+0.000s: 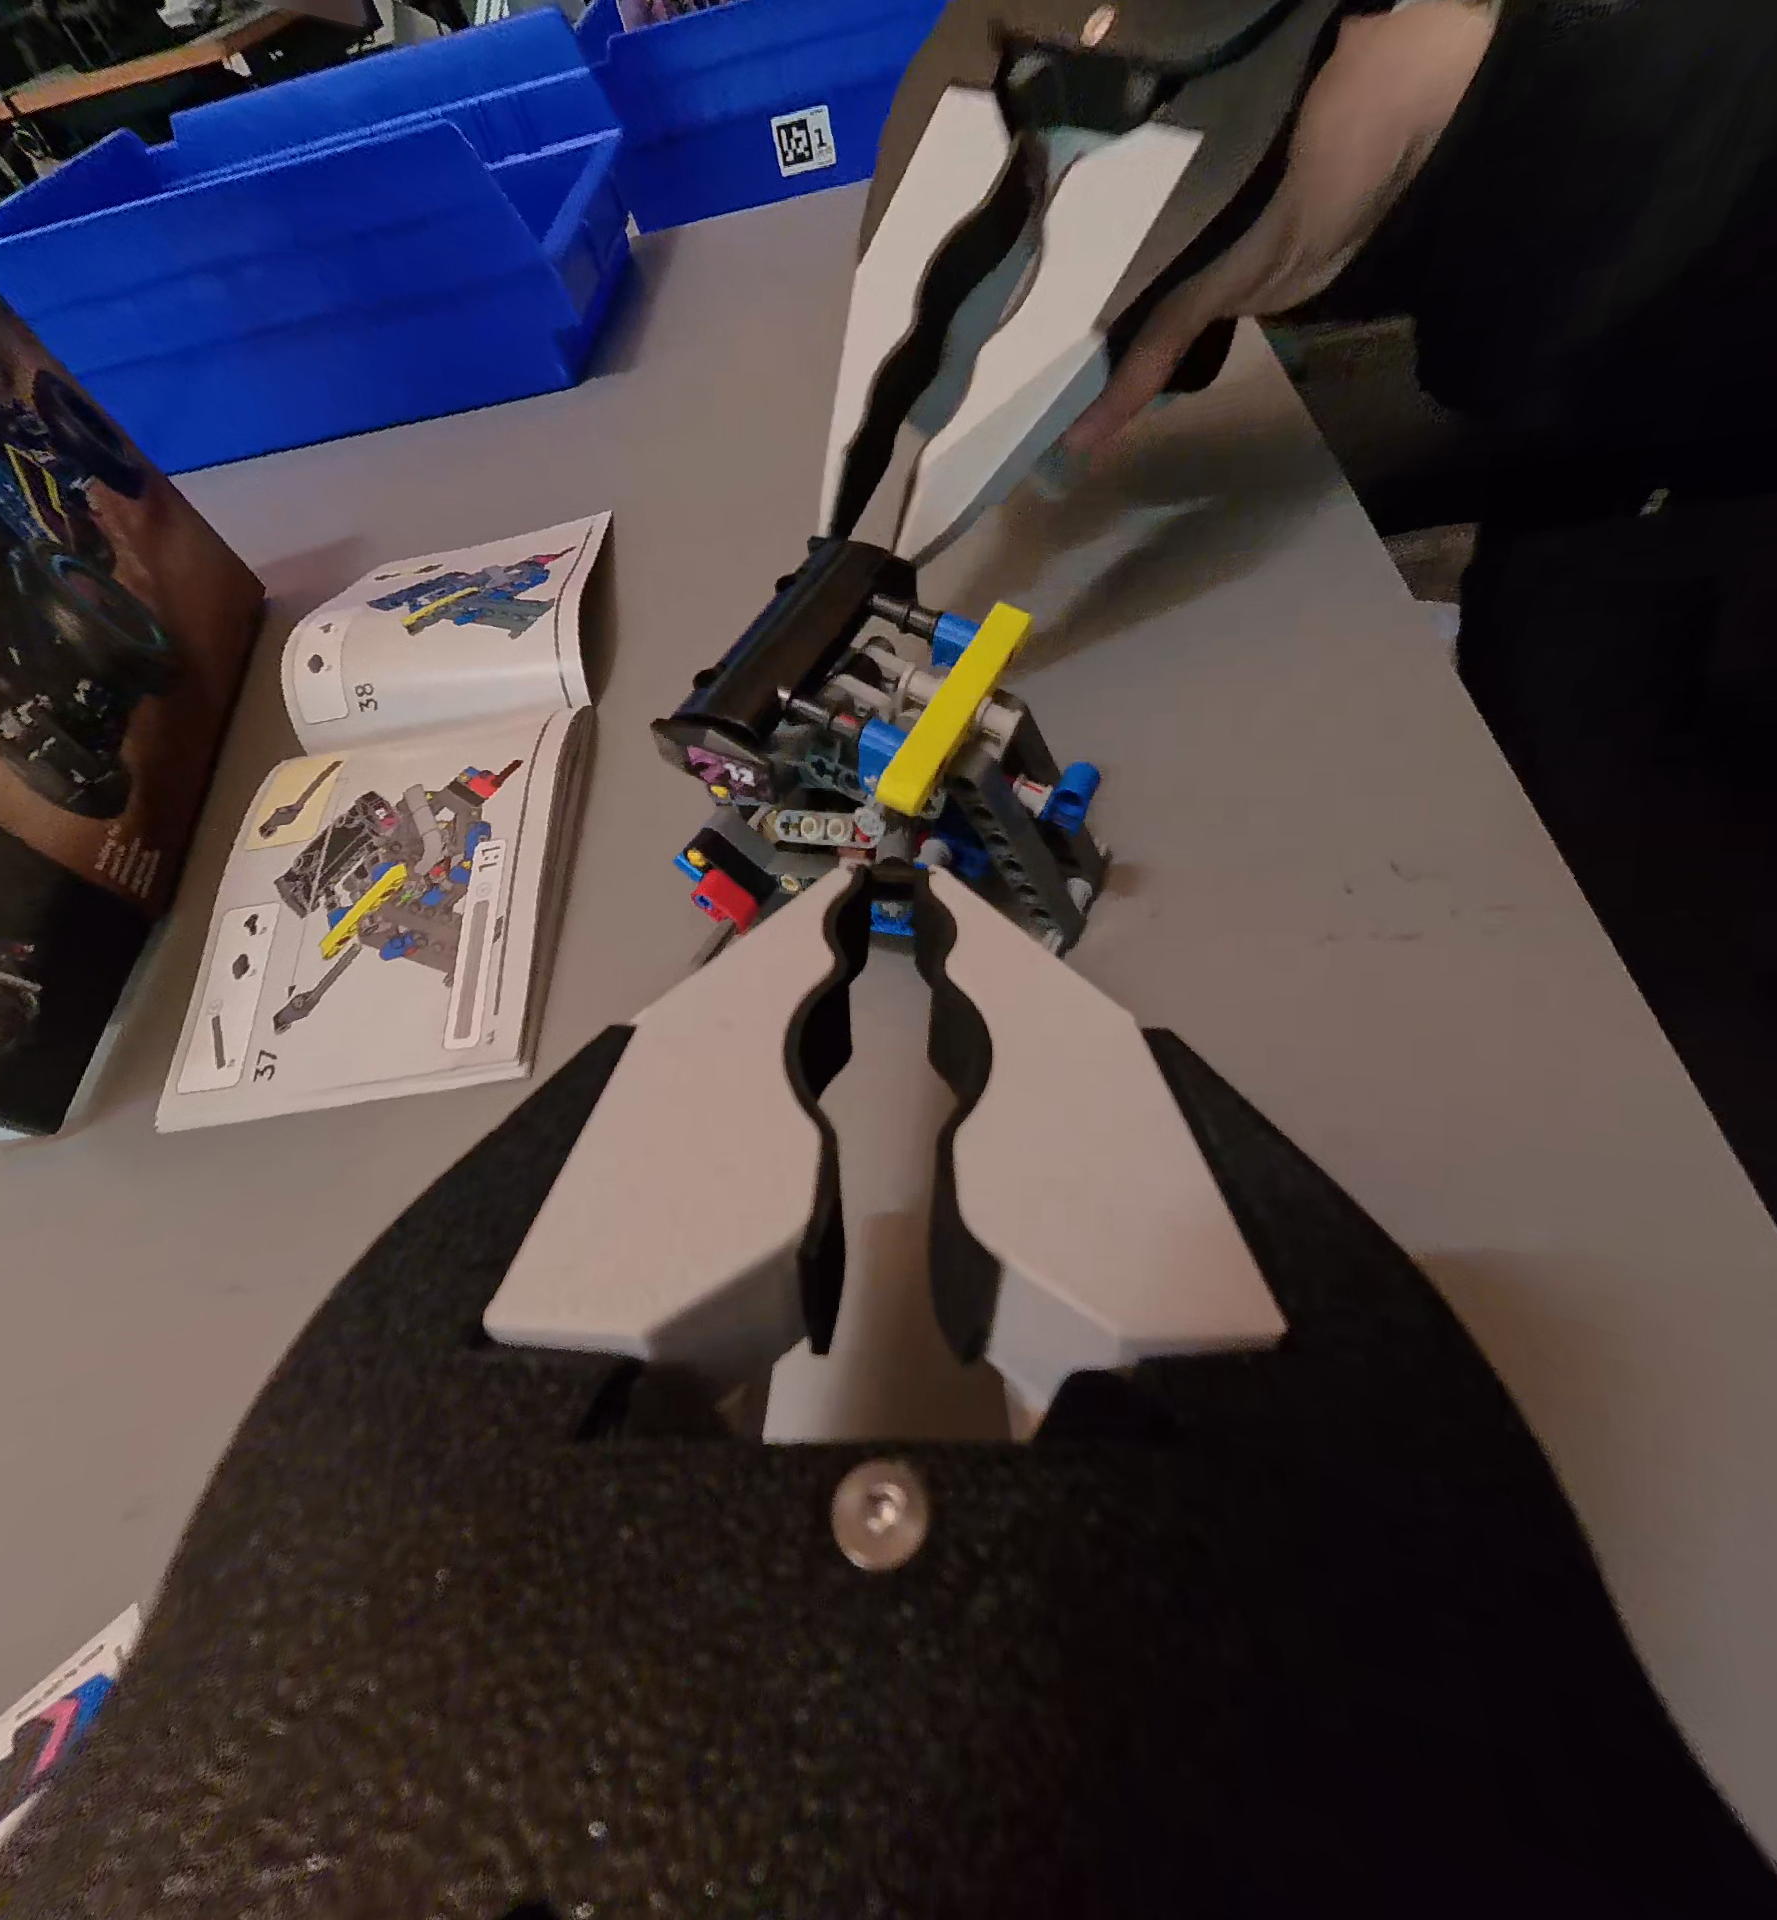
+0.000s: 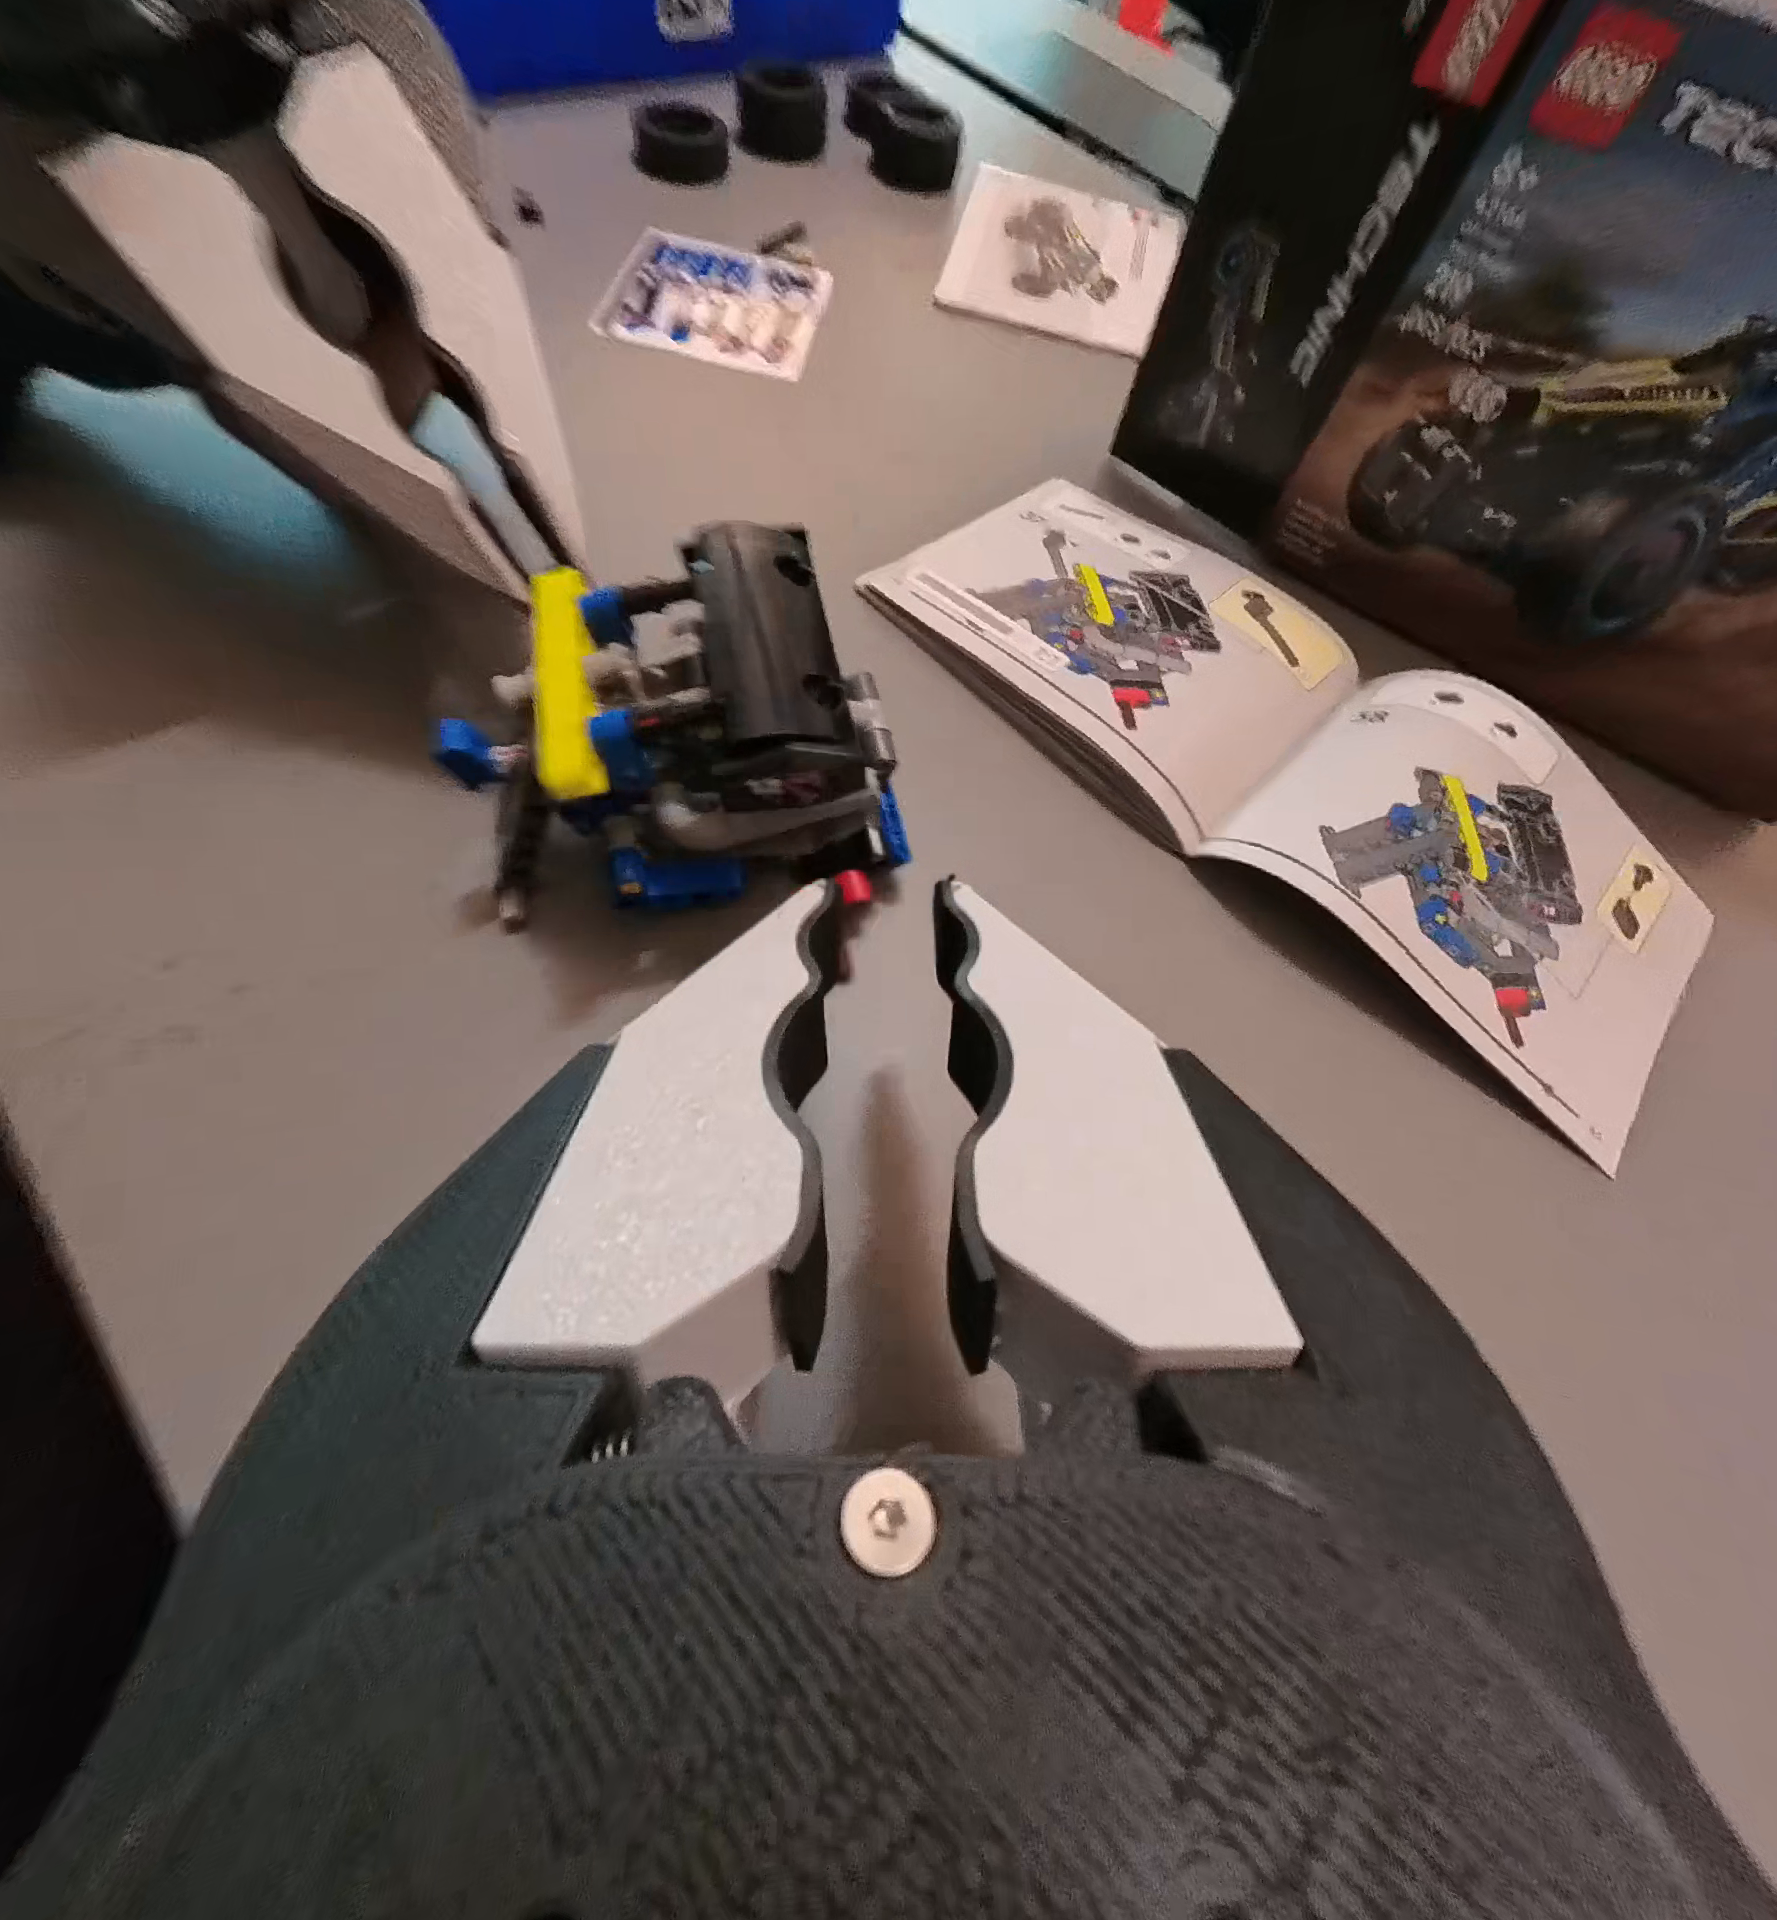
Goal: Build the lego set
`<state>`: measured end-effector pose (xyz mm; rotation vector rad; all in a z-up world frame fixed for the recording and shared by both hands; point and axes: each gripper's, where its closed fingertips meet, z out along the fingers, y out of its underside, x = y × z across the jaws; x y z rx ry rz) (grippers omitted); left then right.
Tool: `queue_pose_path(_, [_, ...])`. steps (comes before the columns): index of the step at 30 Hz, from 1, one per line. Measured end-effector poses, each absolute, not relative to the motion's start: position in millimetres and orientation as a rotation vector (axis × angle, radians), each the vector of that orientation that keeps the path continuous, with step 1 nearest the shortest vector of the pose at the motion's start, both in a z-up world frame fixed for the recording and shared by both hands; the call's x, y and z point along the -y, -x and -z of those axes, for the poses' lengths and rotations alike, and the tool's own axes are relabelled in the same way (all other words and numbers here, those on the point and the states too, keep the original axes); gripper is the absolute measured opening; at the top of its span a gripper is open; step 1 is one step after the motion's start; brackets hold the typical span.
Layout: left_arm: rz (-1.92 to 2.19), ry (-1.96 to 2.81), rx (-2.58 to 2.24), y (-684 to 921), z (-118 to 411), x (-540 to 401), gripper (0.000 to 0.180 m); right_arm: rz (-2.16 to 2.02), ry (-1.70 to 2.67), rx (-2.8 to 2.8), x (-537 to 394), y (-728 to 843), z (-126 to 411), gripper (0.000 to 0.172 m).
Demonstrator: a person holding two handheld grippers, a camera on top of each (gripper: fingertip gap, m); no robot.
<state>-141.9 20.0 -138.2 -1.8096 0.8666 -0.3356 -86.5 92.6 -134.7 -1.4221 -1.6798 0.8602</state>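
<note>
Where: a half-built brick model [image 1: 863, 748] stands on the grey table [image 1: 1383, 1039], between the two grippers.
Left gripper [image 1: 891, 883]: jaws almost closed, tips nipping a thin dark part at the model's near end, just under the yellow beam [image 1: 951, 707].
Right gripper [image 2: 889, 894]: jaws a little apart and holding nothing. A red pin [image 2: 850, 886] on the model sits beside one fingertip, and the tips are close to the black panel [image 2: 764, 634].
Handling: probably light and rigid overall, with smooth plastic that may slip. Protruding pins and axles look likely to pop off under side load.
Best hold: judged to be across the long perforated beams or the black panel, not the small stubs.
Around: an open instruction booklet [image 1: 396, 914] lies near the model, with the product box [image 1: 42, 644] behind it and blue bins [image 1: 292, 281] beyond.
Further off: black tyres [image 2: 780, 109] and a sticker sheet [image 2: 712, 301].
In the way: each gripper crowds the other's approach. The booklet limits room on that side.
</note>
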Motion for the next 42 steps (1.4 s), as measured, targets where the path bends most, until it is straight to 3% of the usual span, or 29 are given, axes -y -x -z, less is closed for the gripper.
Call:
queue_pose_path(4, [0.326, 1.809, -0.878, 143.1, 138.6, -18.5, 0.004, -0.995, 1.324, 1.713, -58.6, 76.4, 115.7, 0.017])
queue_pose_path(12, [0.351, 1.795, -0.933, 146.2, 133.2, -4.5, 0.004, -0.849, 1.208, 1.672, -34.3, 95.3, 123.3, 0.024])
queue_pose_path(17, [0.347, 1.763, -0.937, 141.5, 126.7, -1.5, 0.004, -0.775, 1.130, 1.671, -40.7, 103.9, 121.6, 0.007])
queue_pose_path(20, [0.369, 1.745, -0.937, 135.9, 125.0, -0.8, 0.004, -0.723, 1.109, 1.686, -48.4, 102.6, 122.0, 0.007])
queue_pose_path(31, [0.331, 1.703, -0.928, 137.6, 118.7, -4.8, 0.004, -0.900, 1.364, 1.665, -51.3, 82.9, 140.7, 0.018])
queue_pose_path(42, [0.325, 1.684, -0.939, 132.4, 123.2, -9.6, 0.004, -1.044, 1.439, 1.635, -43.1, 95.2, 137.2, 0.009])
